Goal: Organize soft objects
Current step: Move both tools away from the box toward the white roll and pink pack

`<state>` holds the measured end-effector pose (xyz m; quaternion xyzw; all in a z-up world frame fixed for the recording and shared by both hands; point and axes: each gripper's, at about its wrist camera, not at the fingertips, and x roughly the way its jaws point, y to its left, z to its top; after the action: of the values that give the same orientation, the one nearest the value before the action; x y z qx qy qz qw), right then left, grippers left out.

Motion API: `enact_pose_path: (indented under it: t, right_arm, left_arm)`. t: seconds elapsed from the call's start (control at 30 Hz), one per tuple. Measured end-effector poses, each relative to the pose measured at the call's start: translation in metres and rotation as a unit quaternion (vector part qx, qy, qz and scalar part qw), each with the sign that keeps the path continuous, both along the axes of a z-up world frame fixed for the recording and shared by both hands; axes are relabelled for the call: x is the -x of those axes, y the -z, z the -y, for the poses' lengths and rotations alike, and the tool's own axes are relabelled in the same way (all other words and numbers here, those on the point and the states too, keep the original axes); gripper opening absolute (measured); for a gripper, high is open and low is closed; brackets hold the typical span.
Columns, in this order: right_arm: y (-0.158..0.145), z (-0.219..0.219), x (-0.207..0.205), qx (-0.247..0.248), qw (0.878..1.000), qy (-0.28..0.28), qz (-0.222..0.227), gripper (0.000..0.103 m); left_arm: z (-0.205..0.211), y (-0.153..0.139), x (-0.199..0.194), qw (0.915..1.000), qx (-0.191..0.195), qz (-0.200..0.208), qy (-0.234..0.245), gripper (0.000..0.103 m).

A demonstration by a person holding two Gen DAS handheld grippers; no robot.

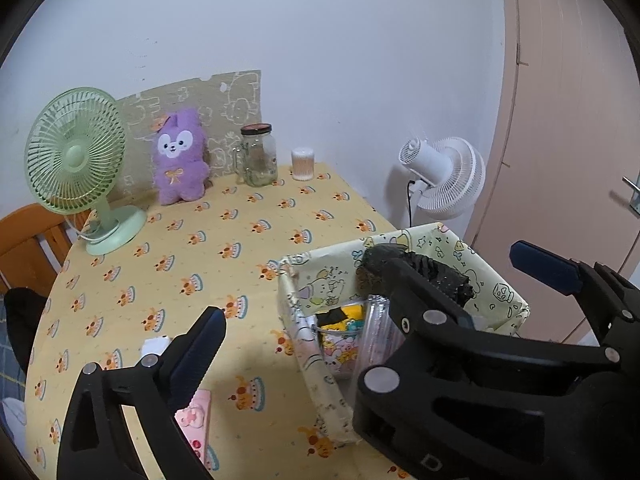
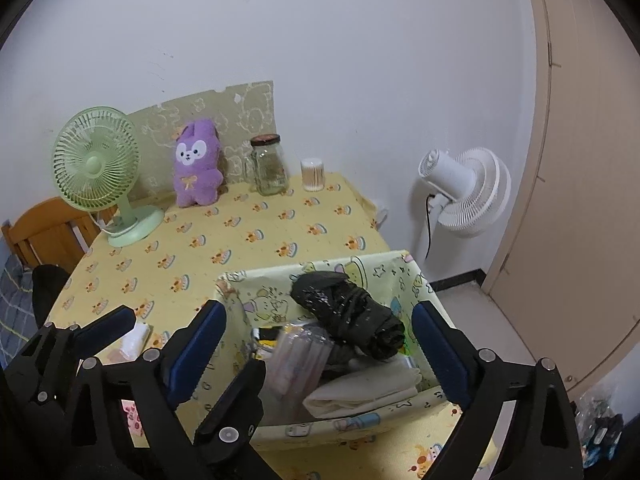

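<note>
My 2 tongs both stand wide apart and hold nothing. Between the fingers of my right gripper [image 2: 320, 344] lies the black rolled bundle [image 2: 348, 316], untouched, resting on top of the other things inside the patterned box [image 2: 360, 424] near the table's [image 1: 224, 264] edge. My left gripper [image 1: 384, 288] spans that box's left wall, the bundle [image 1: 416, 274] beyond its inner finger. The purple plush [image 1: 180, 158] sits well apart by the wall.

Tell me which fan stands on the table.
The green fan, left of the purple plush. The white fan stands off the table, by the wall.
</note>
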<state>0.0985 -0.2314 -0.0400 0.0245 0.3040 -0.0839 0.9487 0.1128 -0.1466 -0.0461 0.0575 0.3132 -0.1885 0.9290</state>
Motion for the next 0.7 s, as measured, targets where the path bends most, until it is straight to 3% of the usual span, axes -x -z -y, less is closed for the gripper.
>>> enact_pose_path:
  t: [0.43,0.7]
  right_arm:
    - [-0.009,-0.039,0.005,0.01,0.999,-0.029,0.014,0.102]
    - [-0.02,-0.057,0.014,-0.003,0.997,-0.045,0.054,0.103]
  left_arm:
    - [-0.038,-0.01,0.01,0.9994,0.004,0.022,-0.026,0.103]
    - [-0.056,-0.022,0.02,0.9979,0.001,0.05,-0.041,0.103]
